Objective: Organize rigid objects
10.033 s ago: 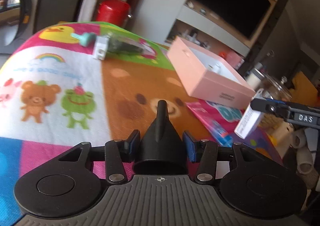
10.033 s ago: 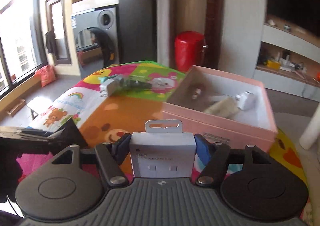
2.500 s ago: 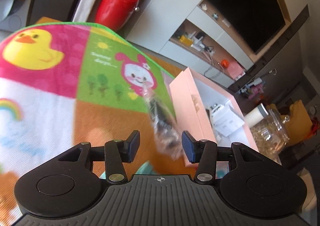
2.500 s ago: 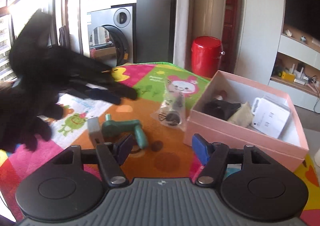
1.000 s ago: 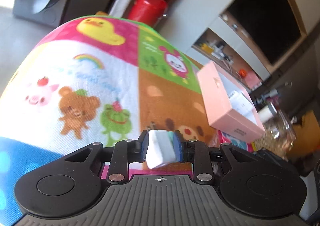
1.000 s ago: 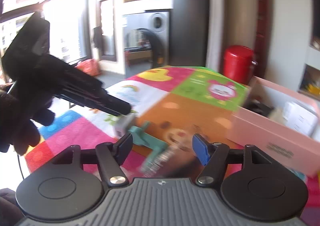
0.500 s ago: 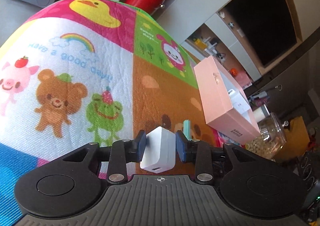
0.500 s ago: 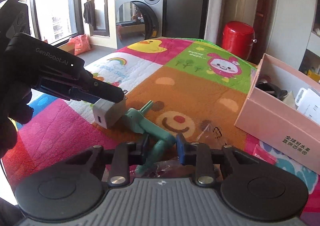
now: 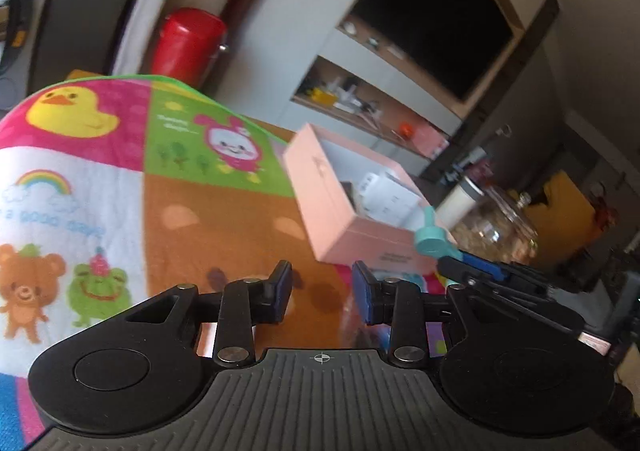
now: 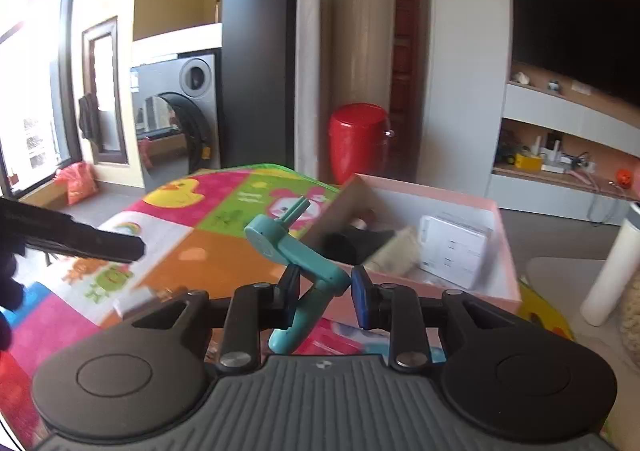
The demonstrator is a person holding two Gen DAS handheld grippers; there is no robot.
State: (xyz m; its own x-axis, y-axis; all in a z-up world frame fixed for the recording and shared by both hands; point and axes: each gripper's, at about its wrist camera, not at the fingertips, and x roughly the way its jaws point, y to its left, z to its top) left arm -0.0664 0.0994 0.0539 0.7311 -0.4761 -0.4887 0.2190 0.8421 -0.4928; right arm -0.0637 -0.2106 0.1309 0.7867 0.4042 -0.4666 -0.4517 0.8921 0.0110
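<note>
My right gripper (image 10: 324, 293) is shut on a teal plastic tool (image 10: 304, 263), held up off the mat and tilted just in front of the open pink box (image 10: 500, 251). Inside the box lie a white carton (image 10: 456, 247), a black object (image 10: 360, 239) and a beige piece (image 10: 396, 255). The left wrist view shows the teal tool (image 9: 430, 237) and right gripper (image 9: 468, 267) at the near corner of the pink box (image 9: 332, 219). My left gripper (image 9: 322, 287) hangs over the orange patch of the mat, open, nothing between its blue pads. Its dark tip (image 10: 120, 245) shows at the left.
A colourful cartoon mat (image 9: 200, 219) covers the table. Beyond its far edge stands a red canister (image 10: 358, 139). A glass jar (image 9: 496, 231) and a white cylinder (image 10: 612, 271) stand right of the box. A washing machine (image 10: 180, 111) is at the back left.
The white charger held between the left pads half a second ago is gone from them. The right gripper has lifted the teal tool off the mat and carried it towards the pink box.
</note>
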